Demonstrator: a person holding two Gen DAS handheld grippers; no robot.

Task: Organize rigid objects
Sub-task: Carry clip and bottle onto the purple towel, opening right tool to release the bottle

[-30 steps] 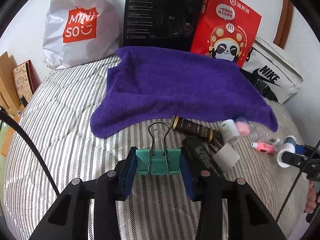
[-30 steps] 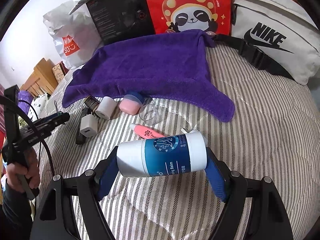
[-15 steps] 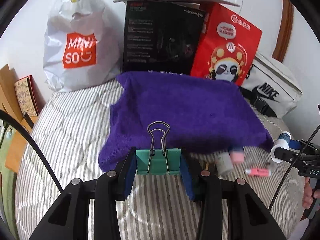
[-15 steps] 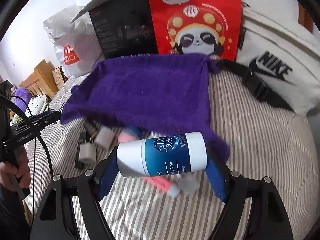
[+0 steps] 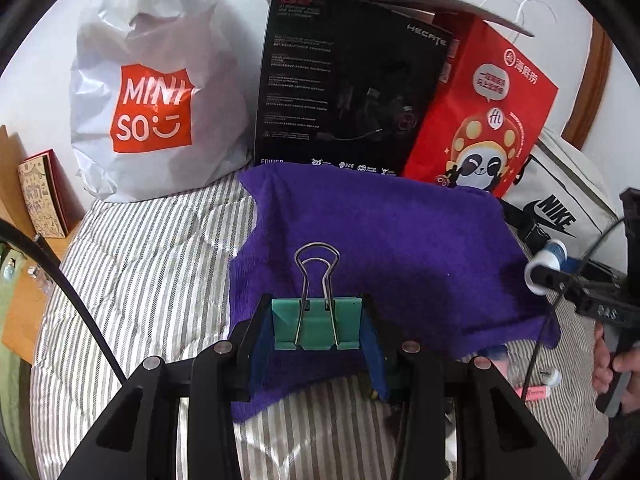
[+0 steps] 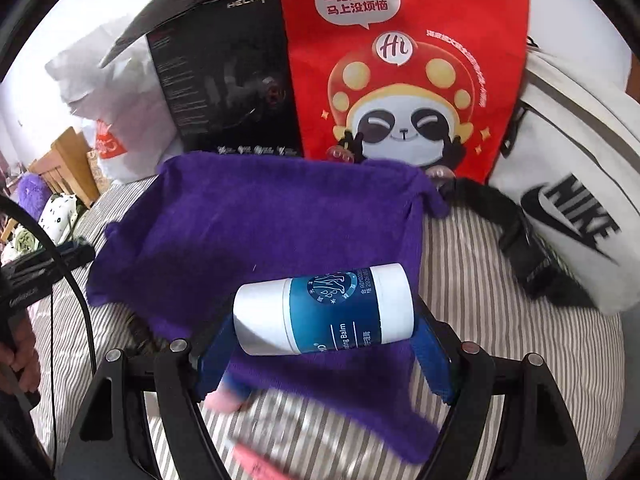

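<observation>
My left gripper (image 5: pixel 318 328) is shut on a green binder clip (image 5: pixel 318 325), its wire handles pointing up, held above the near edge of a purple towel (image 5: pixel 384 240) spread on the striped bed. My right gripper (image 6: pixel 324 320) is shut on a white and blue balm tube (image 6: pixel 326 312) lying crosswise between the pads, over the towel (image 6: pixel 260 232). The tube (image 5: pixel 546 266) also shows at the right in the left wrist view, with a hand (image 5: pixel 608 364) on the handle. A pink stick (image 5: pixel 534 392) and blurred small items (image 6: pixel 228 396) lie below the towel's front edge.
Against the wall stand a white Miniso bag (image 5: pixel 152 100), a black box (image 5: pixel 344 92), a red panda bag (image 6: pixel 404 68) and a white Nike bag (image 6: pixel 572 208). A wooden bedside piece (image 5: pixel 36 200) lies left. Striped bedding (image 5: pixel 152 264) stretches left of the towel.
Both grippers have moved forward and up toward the towel with their objects. The small items on the bed slid down and now lie under or behind the fingers.
</observation>
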